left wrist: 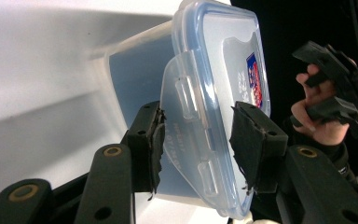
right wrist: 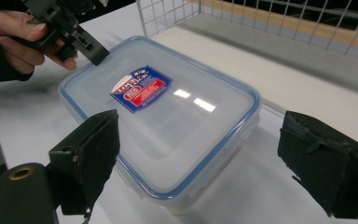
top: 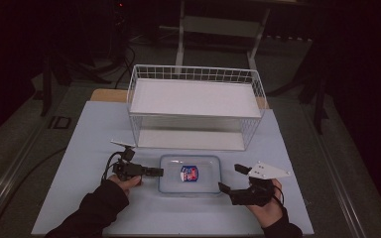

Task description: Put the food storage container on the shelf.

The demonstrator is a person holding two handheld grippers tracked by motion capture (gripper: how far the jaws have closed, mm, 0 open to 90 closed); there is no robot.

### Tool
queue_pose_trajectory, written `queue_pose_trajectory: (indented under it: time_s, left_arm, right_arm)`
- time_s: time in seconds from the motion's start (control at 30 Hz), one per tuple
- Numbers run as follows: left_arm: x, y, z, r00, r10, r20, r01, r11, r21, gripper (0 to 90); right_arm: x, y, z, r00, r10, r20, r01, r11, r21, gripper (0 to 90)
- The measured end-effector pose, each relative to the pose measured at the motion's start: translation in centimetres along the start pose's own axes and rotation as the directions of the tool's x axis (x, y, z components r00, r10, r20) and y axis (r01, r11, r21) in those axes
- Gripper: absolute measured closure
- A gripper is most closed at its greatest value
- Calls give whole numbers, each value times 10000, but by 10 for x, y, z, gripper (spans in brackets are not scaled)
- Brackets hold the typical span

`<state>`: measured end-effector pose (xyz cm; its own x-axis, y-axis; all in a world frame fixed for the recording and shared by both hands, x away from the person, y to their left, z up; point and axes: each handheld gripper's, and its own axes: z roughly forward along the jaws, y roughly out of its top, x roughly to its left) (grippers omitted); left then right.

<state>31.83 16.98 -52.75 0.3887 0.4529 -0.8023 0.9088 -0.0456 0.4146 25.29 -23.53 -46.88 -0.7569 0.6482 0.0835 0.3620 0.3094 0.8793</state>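
A clear box [top: 189, 173] with a blue-edged lid sits flat on the table [top: 94, 144], right in front of the white wire basket [top: 197, 106]. It sits between the two hands. The lid is on, and a red and blue sticker [top: 189, 173] is on top of it.

The left gripper [top: 155, 172] is at the left end of the box. In the left gripper view its jaws are around the lid's side flap [left wrist: 186, 126], one pad on each side. The jaws are nearly closed. The flap sticks out from the box, so it looks unlocked, not snapped down. I cannot tell if the pads press the flap hard or only touch it.

The right gripper [top: 224, 187] waits near the right front corner of the box. Its jaws are wide apart and hold nothing. The box is just ahead of them.

So the work looks like it is near the start. One flap is being handled. I think the other flaps are next, and then maybe the box goes on the basket shelf, but that is a guess.

The box lies with its long side going left to right across the table. Its top faces up. Its short ends point at the two grippers.
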Motion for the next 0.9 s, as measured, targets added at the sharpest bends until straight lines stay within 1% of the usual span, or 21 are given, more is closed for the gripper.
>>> queue_pose_trajectory:
  time_s: [0.2,0.27,0.37,0.43,0.47,0.5,0.53,0.57,0.6,0.63,0.67,0.7,0.73,0.77,0.8,0.83,0.87,0.9]
  left_arm:
    - [-3,-4,-2,9993,371,29,-371,9993,-85,557]
    - [-4,-5,-3,9987,517,26,-517,9986,-83,560]
    - [-7,-6,-3,9973,729,-22,-729,9973,-108,561]
    - [-8,-8,-4,9969,791,-14,-791,9968,-114,565]
    - [-8,-8,-4,9969,791,-14,-791,9968,-114,567]
    - [-9,-9,-4,9963,865,2,-865,9962,-111,567]
    - [-9,-9,-4,9961,886,5,-886,9960,-136,567]
    - [-9,-10,-4,9961,883,54,-882,9960,-134,569]
    - [-8,-10,-4,9960,891,102,-889,9959,-148,571]
    - [-8,-10,-4,9958,908,137,-906,9958,-157,573]
    - [-8,-11,-5,9957,916,146,-914,9957,-165,573]
    - [-8,-11,-5,9957,916,146,-914,9957,-165,574]
    - [-8,-11,-4,9957,905,202,-903,9958,-150,575]
    - [-8,-11,-4,9957,905,202,-903,9958,-150,578]
    - [-8,-12,-4,9963,806,283,-801,9966,-164,579]
    - [-8,-12,-4,9963,806,283,-801,9966,-164,579]
    - [-8,-13,-3,9959,853,294,-849,9963,-141,580]
    - [-9,-13,-3,9958,874,290,-870,9961,-138,580]
  right_arm:
    - [-7,-4,5,9981,531,-299,-521,9981,323,126]
    - [-12,-6,7,9950,874,-483,-853,9954,426,127]
    - [-18,-8,10,9866,1427,-791,-1380,9885,619,134]
    - [-23,-9,12,9772,1881,-987,-1802,9801,833,145]
    - [-23,-9,12,9772,1881,-987,-1802,9801,833,145]
    - [-26,-10,14,9710,2145,-1052,-2045,9739,981,158]
    - [-32,-13,16,9515,2764,-1349,-2633,9588,1070,203]
    - [-34,-14,17,9426,3007,-1453,-2861,9515,1132,213]
    - [-37,-15,18,9302,3310,-1584,-3136,9413,1253,215]
    - [-41,-16,20,9153,3632,-1739,-3424,9293,1383,226]
    - [-44,-18,22,8960,3990,-1950,-3741,9147,1527,236]
    - [-47,-19,25,8804,4265,-2074,-3984,9024,1642,245]
    - [-52,-23,29,8493,4751,-2302,-4397,8779,1898,265]
    - [-53,-24,30,8396,4901,-2341,-4514,8694,2010,286]
    - [-55,-25,31,8335,5009,-2330,-4602,8629,2088,287]
    - [-55,-25,31,8335,5009,-2330,-4602,8629,2088,287]
    - [-56,-27,33,8153,5261,-2418,-4790,8475,2288,317]
    - [-57,-28,34,8097,5360,-2390,-4862,8407,2383,328]
